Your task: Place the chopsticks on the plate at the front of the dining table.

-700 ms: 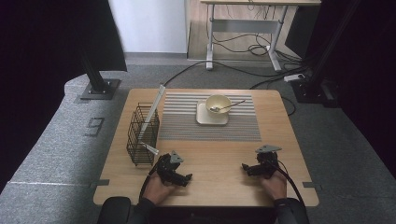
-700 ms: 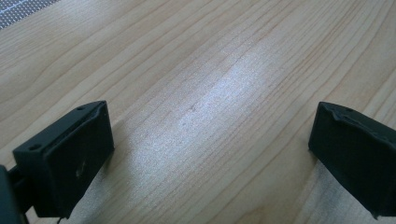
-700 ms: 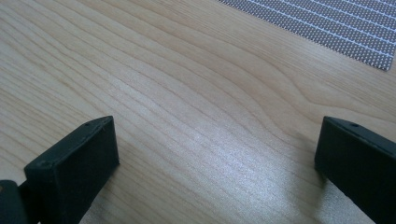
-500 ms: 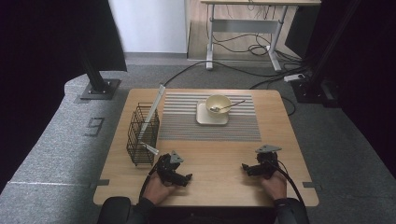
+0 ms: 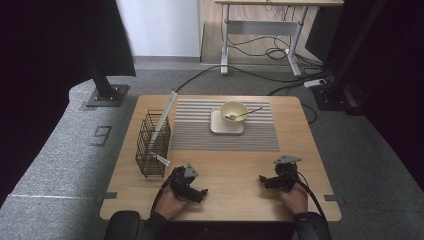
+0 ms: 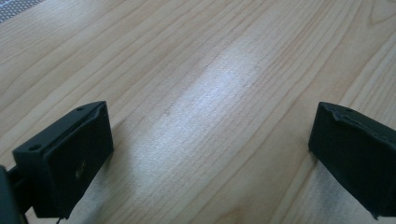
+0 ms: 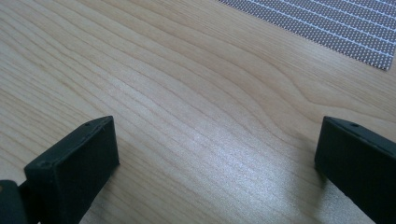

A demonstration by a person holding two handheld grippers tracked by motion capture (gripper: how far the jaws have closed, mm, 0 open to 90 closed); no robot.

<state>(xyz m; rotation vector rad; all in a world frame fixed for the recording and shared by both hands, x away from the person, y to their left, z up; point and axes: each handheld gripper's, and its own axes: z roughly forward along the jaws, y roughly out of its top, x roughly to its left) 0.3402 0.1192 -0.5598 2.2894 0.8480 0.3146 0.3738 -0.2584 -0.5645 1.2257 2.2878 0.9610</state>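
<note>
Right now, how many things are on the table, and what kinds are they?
Wire rack: 1
Striped mat: 1
Square plate: 1
Bowl: 1
Spoon: 1
Grippers, both open: 2, the left gripper and the right gripper
Total: 7

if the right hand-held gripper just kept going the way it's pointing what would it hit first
The right hand-held gripper is open, holds nothing and points across the table toward the left hand-held gripper. Between them lies bare wood, so that gripper looks like the first thing met, though the exact line is hard to judge.
</note>
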